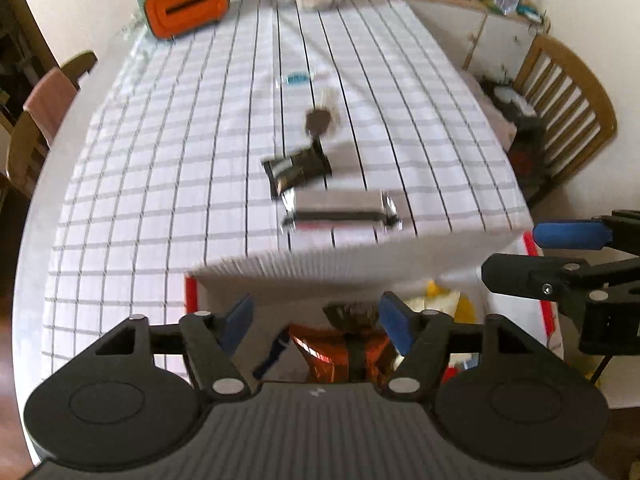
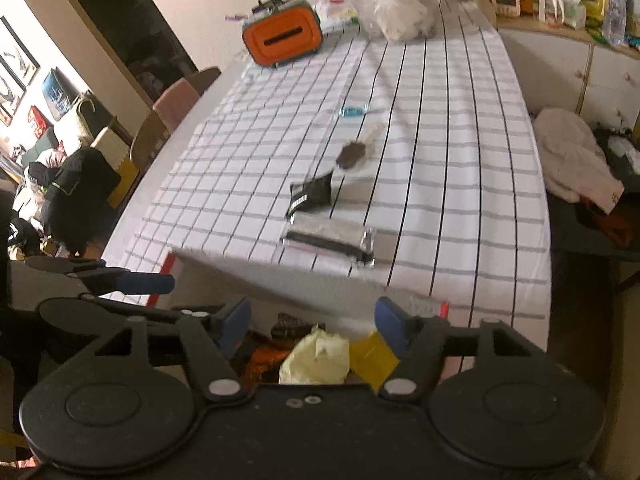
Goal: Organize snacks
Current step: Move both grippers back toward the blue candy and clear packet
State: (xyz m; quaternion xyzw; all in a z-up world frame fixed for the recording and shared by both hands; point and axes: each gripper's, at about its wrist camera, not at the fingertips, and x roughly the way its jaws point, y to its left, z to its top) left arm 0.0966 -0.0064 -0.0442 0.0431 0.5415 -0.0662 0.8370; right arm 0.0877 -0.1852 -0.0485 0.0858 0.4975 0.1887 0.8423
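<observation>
Nearest the cameras, both claws hang over a white box with red corners (image 1: 191, 292) set just below the near edge of the table. The left gripper (image 1: 316, 322) has its blue pads spread apart, clamped on nothing; below the gap between them lies an orange foil snack pack (image 1: 320, 354) inside the box. The right gripper (image 2: 314, 326) also stands with its pads apart and nothing between them; beneath it, in the same box, lie a pale yellow wrapper (image 2: 316, 356) and a bright yellow packet (image 2: 374, 354), neither touched by the pads.

Further on, on the checked tablecloth (image 2: 460, 152) near the table's near edge, lies a silver bar wrapper (image 2: 332, 240), and just behind it a black packet (image 2: 312, 196). Beyond those sit a small dark-brown sweet (image 2: 352, 154) and a small blue wrapped candy (image 2: 352, 111), toward the middle of the table. At the far edge stand an orange box with a slot (image 2: 284, 38) and a clear bag of white stuff (image 2: 400, 16).
</observation>
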